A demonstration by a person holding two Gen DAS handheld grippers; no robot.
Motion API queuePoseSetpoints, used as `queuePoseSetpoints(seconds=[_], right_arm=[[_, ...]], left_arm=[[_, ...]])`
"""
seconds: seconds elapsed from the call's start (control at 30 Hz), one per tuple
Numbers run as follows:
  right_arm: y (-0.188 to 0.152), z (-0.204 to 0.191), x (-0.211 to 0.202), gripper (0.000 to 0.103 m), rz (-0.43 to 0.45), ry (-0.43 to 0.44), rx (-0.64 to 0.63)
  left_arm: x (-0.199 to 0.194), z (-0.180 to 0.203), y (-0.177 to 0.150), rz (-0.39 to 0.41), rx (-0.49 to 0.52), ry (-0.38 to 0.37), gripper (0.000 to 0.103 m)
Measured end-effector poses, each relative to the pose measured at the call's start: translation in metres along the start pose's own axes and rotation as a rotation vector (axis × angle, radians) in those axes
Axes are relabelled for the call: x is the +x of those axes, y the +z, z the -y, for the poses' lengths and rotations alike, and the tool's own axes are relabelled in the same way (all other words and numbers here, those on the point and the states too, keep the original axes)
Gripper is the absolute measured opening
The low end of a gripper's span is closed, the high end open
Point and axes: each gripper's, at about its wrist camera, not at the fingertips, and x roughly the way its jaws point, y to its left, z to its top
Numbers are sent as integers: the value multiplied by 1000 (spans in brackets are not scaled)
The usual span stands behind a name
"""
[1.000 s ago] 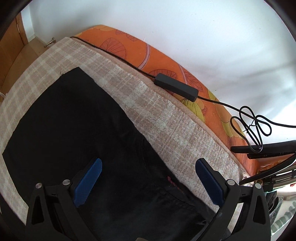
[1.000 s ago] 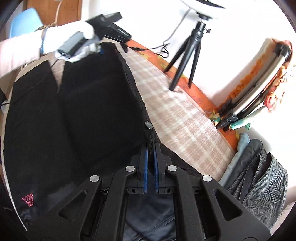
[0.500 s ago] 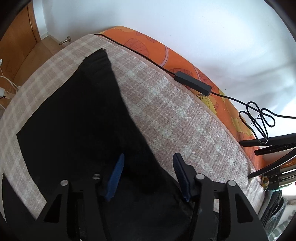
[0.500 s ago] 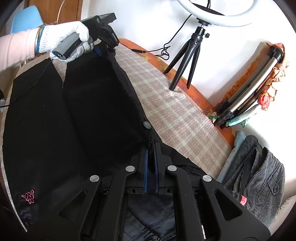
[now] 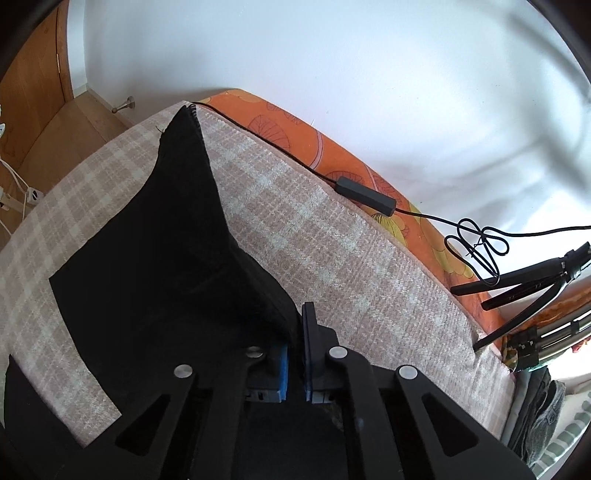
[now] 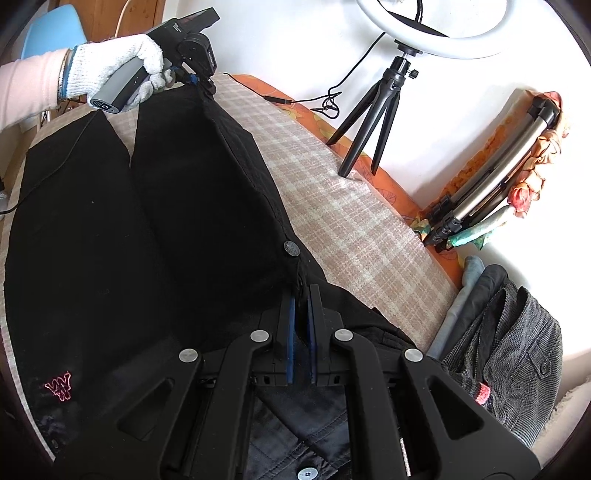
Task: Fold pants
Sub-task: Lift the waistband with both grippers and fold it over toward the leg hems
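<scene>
Pink embroidered mark on black pants (image 6: 59, 386) — reads roughly "WW"; other lettering too small to read.

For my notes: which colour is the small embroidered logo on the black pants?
Pink, on the black fabric pants; the small embroidered logo shows best in the right wrist view.

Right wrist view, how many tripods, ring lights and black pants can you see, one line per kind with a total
Tripods: 2, one standing, one folded against the wall
Ring lights: 1
Black pants: 1
Total: 4
</scene>
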Motion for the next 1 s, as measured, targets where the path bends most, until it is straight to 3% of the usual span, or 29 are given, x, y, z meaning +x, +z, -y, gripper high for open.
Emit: queuePoseSetpoints(seconds=[0.33,0.57,1.0], right_arm=[[1,-24,-26,6,7,-29,-30],[-4,-45,-43,6,-2,-37,-65],[-25,-105,-75,6,-20,-22,-140]], left_arm=[[-34,-12,-10,50,23,-44,0],[-62,-26,-28,92,60,-30,0],[-120,-68,-89,156,79,-19,0]])
